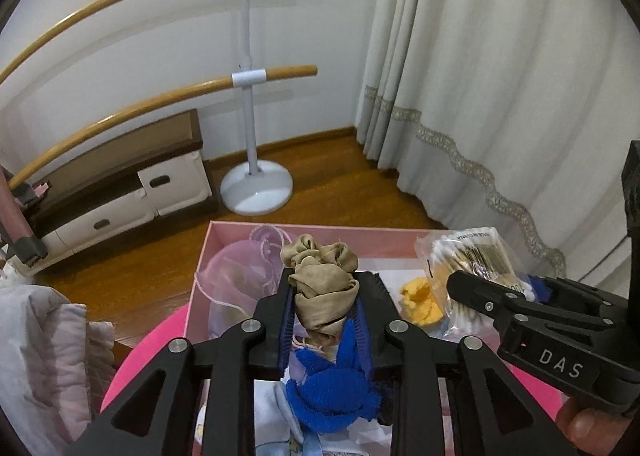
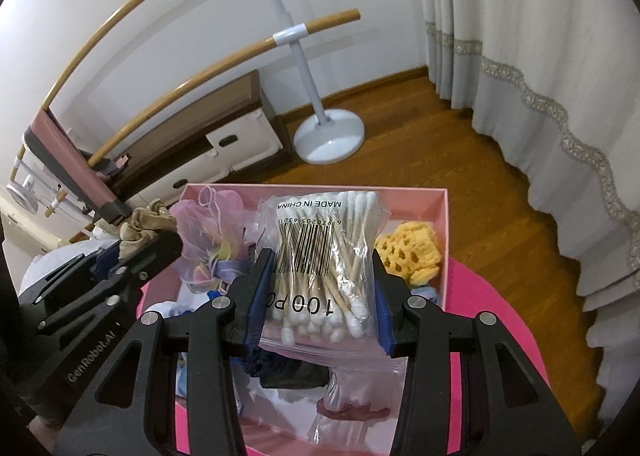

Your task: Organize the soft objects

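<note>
My left gripper (image 1: 324, 292) is shut on a beige satin scrunchie (image 1: 322, 284) and holds it above the pink box (image 1: 240, 227). A blue knitted piece (image 1: 332, 388) lies in the box under its fingers. My right gripper (image 2: 320, 284) is shut on a clear bag of cotton swabs (image 2: 324, 256), also above the pink box (image 2: 444, 211). The bag (image 1: 468, 260) and the right gripper show at the right of the left wrist view. The scrunchie (image 2: 144, 225) shows at the left of the right wrist view. A yellow crocheted piece (image 2: 412, 252) and a pink organza pouch (image 2: 204, 232) lie in the box.
The box sits on a round pink surface (image 2: 500, 328). A white ballet barre stand (image 1: 256, 183) and a low cabinet (image 1: 120, 183) stand on the wood floor behind. Curtains (image 1: 500, 95) hang at the right. A pale quilted fabric (image 1: 44, 356) lies at the left.
</note>
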`<state>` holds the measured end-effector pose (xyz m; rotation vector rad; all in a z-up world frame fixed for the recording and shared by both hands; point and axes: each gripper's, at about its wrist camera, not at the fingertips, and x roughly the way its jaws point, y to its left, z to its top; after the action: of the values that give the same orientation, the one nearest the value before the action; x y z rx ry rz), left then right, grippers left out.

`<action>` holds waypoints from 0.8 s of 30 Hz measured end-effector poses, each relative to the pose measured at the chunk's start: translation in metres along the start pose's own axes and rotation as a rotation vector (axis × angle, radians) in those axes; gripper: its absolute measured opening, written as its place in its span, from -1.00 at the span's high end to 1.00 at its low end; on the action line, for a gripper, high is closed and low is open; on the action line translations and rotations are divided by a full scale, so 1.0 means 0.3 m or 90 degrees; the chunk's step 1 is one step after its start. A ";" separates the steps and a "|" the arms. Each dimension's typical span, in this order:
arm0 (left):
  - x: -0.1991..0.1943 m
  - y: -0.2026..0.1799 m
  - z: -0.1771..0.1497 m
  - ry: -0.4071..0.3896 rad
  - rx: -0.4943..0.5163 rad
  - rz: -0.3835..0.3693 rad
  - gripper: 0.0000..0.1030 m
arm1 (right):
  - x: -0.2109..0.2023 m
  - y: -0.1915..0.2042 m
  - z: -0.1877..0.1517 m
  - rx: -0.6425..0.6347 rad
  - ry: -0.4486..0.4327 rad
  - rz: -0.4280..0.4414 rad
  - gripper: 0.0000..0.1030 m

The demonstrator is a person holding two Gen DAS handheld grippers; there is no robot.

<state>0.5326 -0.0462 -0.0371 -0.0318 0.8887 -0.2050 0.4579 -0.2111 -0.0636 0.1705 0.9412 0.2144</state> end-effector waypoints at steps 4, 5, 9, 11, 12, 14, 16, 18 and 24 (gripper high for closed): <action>0.077 -0.003 0.025 0.016 0.007 0.003 -0.21 | 0.030 -0.015 -0.002 0.018 0.006 0.001 0.03; 0.085 0.001 0.033 0.014 0.007 0.008 -0.29 | 0.037 -0.019 -0.004 0.022 0.011 0.003 0.02; 0.078 0.034 0.035 0.007 -0.018 0.010 -0.64 | 0.036 -0.037 -0.020 0.038 0.012 0.003 -0.32; 0.054 0.058 0.043 -0.009 -0.032 0.008 -0.92 | 0.021 -0.050 -0.028 0.055 0.001 0.005 -0.77; 0.029 0.069 0.025 -0.019 -0.038 0.010 -1.00 | 0.007 -0.057 -0.032 0.065 -0.009 0.005 -0.89; -0.004 0.083 0.027 -0.035 -0.041 0.026 -1.00 | -0.020 -0.064 -0.039 0.079 -0.023 0.016 -1.00; -0.040 0.091 0.019 -0.046 -0.038 0.029 -1.00 | -0.035 -0.060 -0.048 0.079 -0.027 0.011 -1.00; -0.085 0.094 0.000 -0.058 -0.039 0.035 -1.00 | -0.063 -0.046 -0.064 0.073 -0.035 -0.007 -1.00; -0.240 0.089 -0.086 -0.111 -0.037 0.057 -1.00 | -0.193 -0.001 -0.142 0.068 -0.073 -0.016 -1.00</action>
<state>0.4729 -0.0048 -0.0012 -0.0622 0.7201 -0.0906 0.3901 -0.2241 -0.0430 0.2668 0.8406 0.1288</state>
